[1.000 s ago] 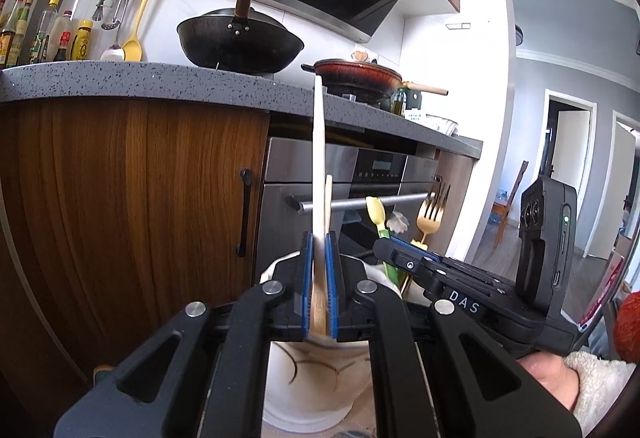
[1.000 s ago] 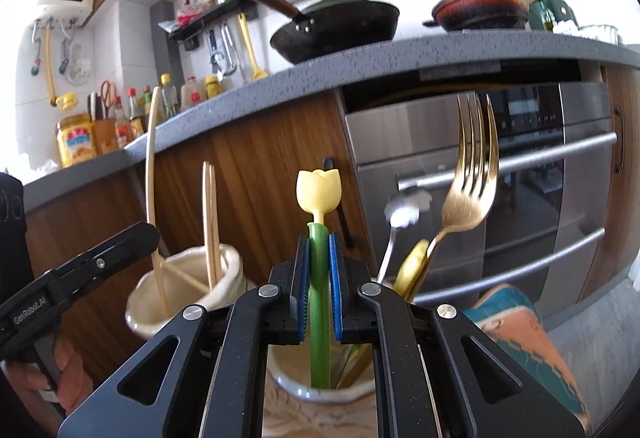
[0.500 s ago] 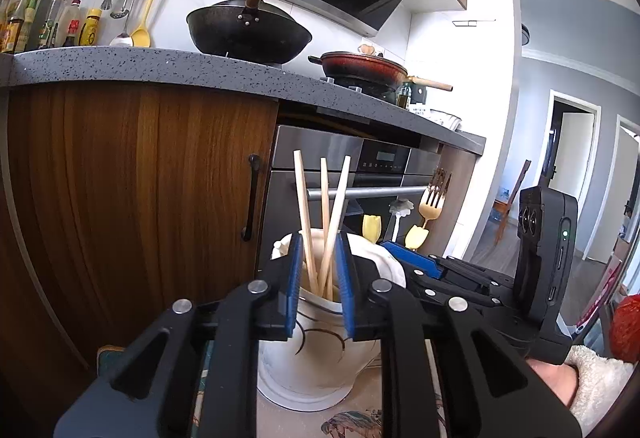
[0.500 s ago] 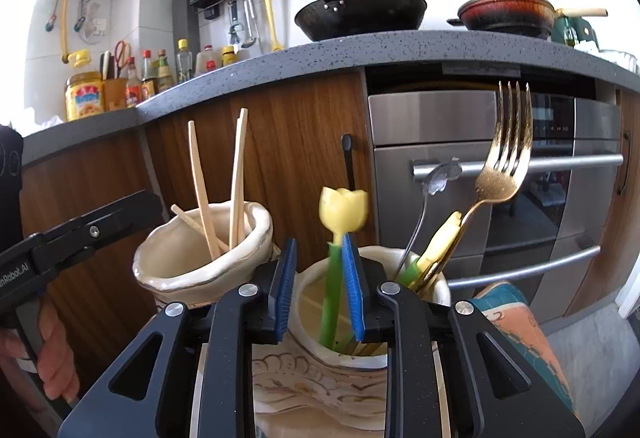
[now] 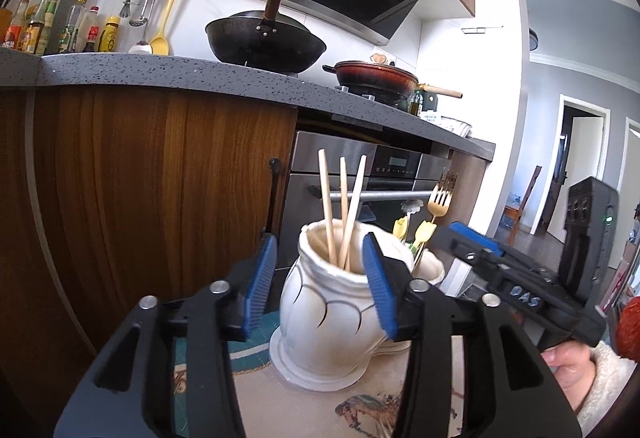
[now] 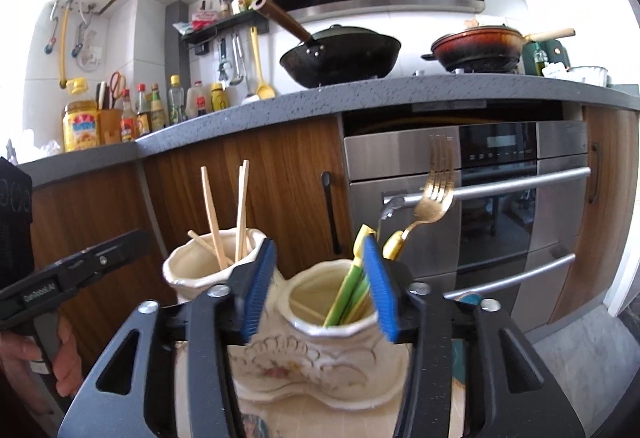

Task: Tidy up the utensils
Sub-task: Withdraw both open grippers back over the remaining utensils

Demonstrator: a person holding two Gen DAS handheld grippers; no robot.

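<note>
Low before the wooden kitchen cabinets, two glazed cream ceramic jars stand side by side on a patterned mat. The left hand-held gripper (image 5: 320, 284), black with blue pads, hangs just short of the plain cream jar (image 5: 334, 312); its jaws are opening, standing about halfway, and nothing is pressed between them. Three pale wooden chopsticks (image 5: 344, 213) stand loose in that jar, leaning against its rim. The right hand-held gripper (image 6: 318, 286) faces the embossed cream jar (image 6: 320, 358) beside it. Its jaws are opening too, and they grip nothing. Inside that jar lean the green-stemmed utensils (image 6: 348, 294) with yellow tulip tops, a gold metal fork (image 6: 434, 197) with a yellow handle, and a silver spoon whose bowl I can barely make out.

My reading is that both pieces have just been let go into their jars, so the step in hand is a clean release and retreat. To do it well, I would let the jaws finish spreading before either hand pulls away, so no pad drags a chopstick or a stem along. Draw each gripper straight back along its own line, staying level. The right pad of the right gripper sits very close to the tulip stems and the fork handle, so a sideways swing there could tip them or nudge the jar. The two jars stand nearly touching; keep the hands from crossing.
</note>
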